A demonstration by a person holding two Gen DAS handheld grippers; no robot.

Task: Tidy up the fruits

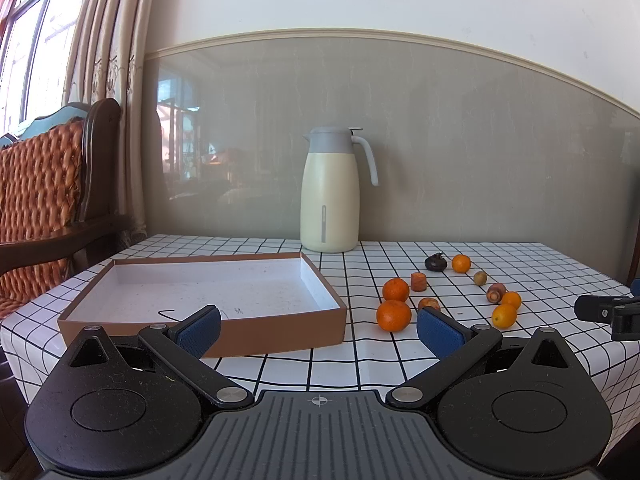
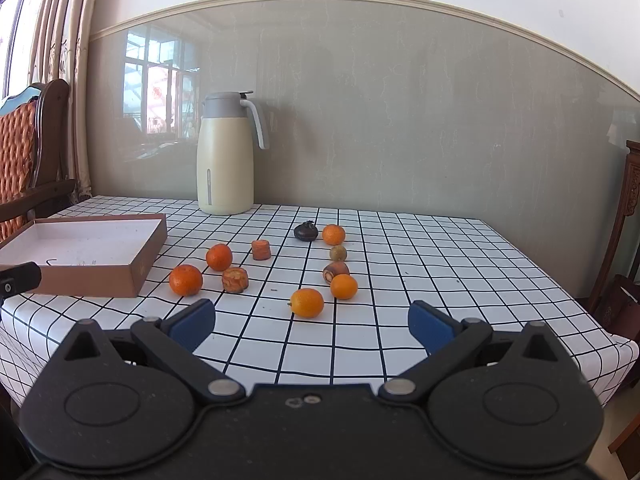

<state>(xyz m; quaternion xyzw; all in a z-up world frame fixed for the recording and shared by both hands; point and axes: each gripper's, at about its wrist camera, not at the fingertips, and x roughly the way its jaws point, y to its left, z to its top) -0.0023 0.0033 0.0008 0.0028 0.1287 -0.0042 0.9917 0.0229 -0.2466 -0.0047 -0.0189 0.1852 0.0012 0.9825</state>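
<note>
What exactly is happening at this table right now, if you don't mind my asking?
A person holds two handheld grippers over a table with a black-grid white tablecloth. The left gripper and right gripper are both open and empty. The shallow brown cardboard box holds no fruit yet. Small orange citrus fruits, cut carrot pieces and a dark round fruit lie scattered beside it, untouched.

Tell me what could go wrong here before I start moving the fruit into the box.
1. The oranges are round and lie loose on the cloth; an off-centre squeeze could send one rolling toward the table edge.
2. Carrot chunks sit among the fruit, one right beside an orange, so the wrong item could get grabbed.
3. Both tools, left and right, are open and near each other; they might collide.
</note>
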